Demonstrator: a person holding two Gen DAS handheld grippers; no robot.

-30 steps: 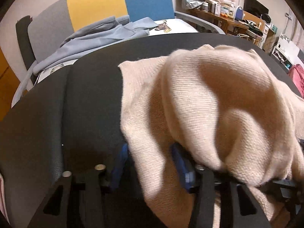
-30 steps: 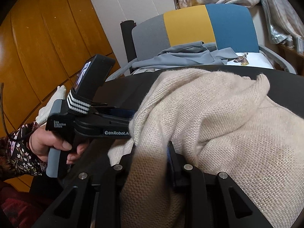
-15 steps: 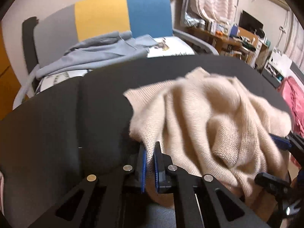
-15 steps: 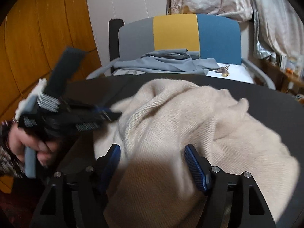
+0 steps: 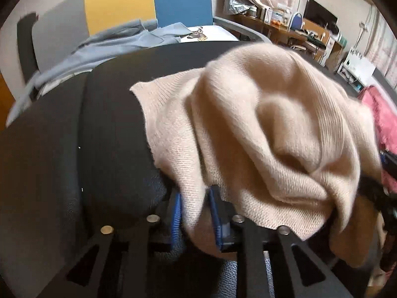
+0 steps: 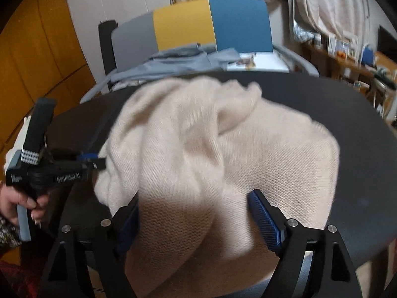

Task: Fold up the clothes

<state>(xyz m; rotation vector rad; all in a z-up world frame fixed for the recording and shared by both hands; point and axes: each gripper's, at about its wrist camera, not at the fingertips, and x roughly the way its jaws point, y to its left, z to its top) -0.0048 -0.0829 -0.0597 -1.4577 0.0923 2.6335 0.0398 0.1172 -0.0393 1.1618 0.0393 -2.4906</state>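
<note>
A cream knitted sweater [image 5: 260,124] [image 6: 198,136] lies bunched on a round black table [image 5: 74,149] [image 6: 359,149]. My left gripper [image 5: 194,193] sits at the sweater's near left edge. Its jaws are opening, and a fold of knit hangs between the blue pads [image 5: 176,211]. My right gripper [image 6: 196,198] straddles a thick hump of the sweater, its jaws wide and still opening. The right blue pad [image 6: 263,218] stands clear beside the fabric, and the left pad is partly covered. In the right wrist view a hand holds the left gripper [image 6: 95,164] at the sweater's left side.
Behind the table stands a chair [image 5: 119,7] [image 6: 183,27] with a grey, yellow and blue back and a grey-blue garment [image 5: 119,42] [image 6: 178,62] on its seat. A pink cloth [image 5: 382,114] lies at the right. A cluttered desk [image 5: 297,29] is further back.
The left jaws closed almost fully, then parted again around a fold of sweater. The right jaws spread from a narrow grip to wide. Both grippers shifted and the sweater rumpled.
</note>
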